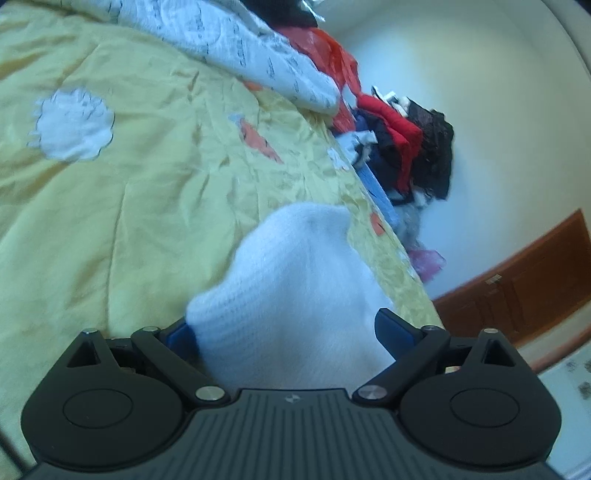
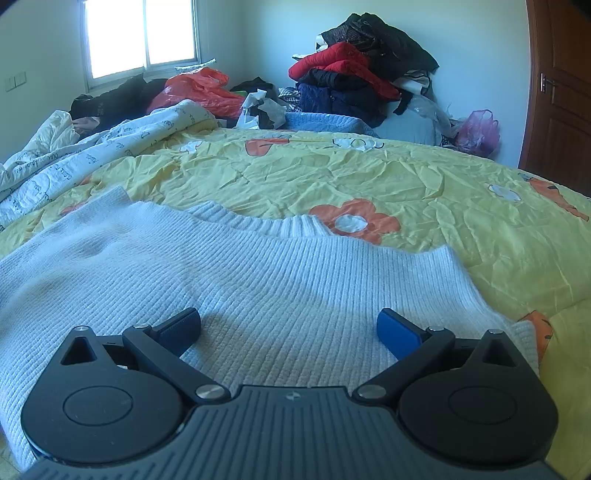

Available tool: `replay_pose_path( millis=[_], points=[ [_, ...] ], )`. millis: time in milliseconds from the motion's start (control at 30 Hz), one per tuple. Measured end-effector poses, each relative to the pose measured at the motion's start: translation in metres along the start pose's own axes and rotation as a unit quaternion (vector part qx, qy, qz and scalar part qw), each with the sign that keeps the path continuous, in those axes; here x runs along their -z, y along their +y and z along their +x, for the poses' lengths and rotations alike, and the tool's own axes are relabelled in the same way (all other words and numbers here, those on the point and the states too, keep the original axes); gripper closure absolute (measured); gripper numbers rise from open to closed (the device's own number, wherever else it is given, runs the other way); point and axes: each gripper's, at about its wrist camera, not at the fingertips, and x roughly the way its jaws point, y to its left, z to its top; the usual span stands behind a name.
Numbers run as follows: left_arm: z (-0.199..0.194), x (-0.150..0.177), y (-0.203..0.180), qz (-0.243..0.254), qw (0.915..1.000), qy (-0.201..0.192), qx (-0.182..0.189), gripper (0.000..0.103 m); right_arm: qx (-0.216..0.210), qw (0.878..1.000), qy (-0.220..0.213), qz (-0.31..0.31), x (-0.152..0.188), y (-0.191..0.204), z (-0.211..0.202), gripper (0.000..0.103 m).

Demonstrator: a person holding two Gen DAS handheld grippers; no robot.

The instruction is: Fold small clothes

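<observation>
A white ribbed knit sweater lies spread on the yellow flowered bedspread, neckline toward the far side. My right gripper hovers low over the sweater's middle, open, with only the flat knit under its blue pads. In the left wrist view the picture is rolled sideways. A bunched part of the white sweater rises between the widely spread fingers of my left gripper. It covers part of the left pad and reaches close to the right one. No squeeze on the cloth shows.
A white printed quilt is heaped at the bed's left. Beyond the bed stand a pile of red and dark clothes, an orange plastic bag and a pink bag. A wooden door is at the right, a window at the far left.
</observation>
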Motion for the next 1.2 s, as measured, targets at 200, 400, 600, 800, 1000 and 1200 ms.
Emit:
replay_pose_path(
  millis=[200, 400, 600, 800, 1000, 1200],
  points=[
    [0.012, 0.004, -0.008, -0.006, 0.9979, -0.021, -0.062, 0.063, 0.000, 1.000, 0.000, 0.000, 0.000, 0.000, 0.000, 0.001],
    [0.009, -0.004, 0.000, -0.045, 0.9976, -0.013, -0.051, 0.070, 0.000, 1.000, 0.000, 0.001, 0.000, -0.001, 0.000, 0.001],
    [-0.011, 0.005, -0.060, 0.047, 0.9965, -0.061, -0.033, 0.075, -0.002, 1.000, -0.001, 0.006, 0.000, -0.002, -0.001, 0.001],
    [-0.008, 0.124, -0.162, 0.448, 0.8907, -0.078, 0.009, 0.074, -0.081, 0.982, -0.017, 0.172, -0.008, -0.045, -0.013, 0.001],
    [0.007, 0.203, -0.153, 0.618, 0.7814, -0.085, -0.001, 0.074, -0.254, 0.918, 0.022, 0.303, -0.024, -0.064, -0.013, 0.001],
    [0.005, 0.202, -0.153, 0.648, 0.7564, -0.086, -0.002, 0.074, -0.261, 0.923, 0.088, 0.268, -0.046, -0.034, 0.033, 0.003]
  ],
)
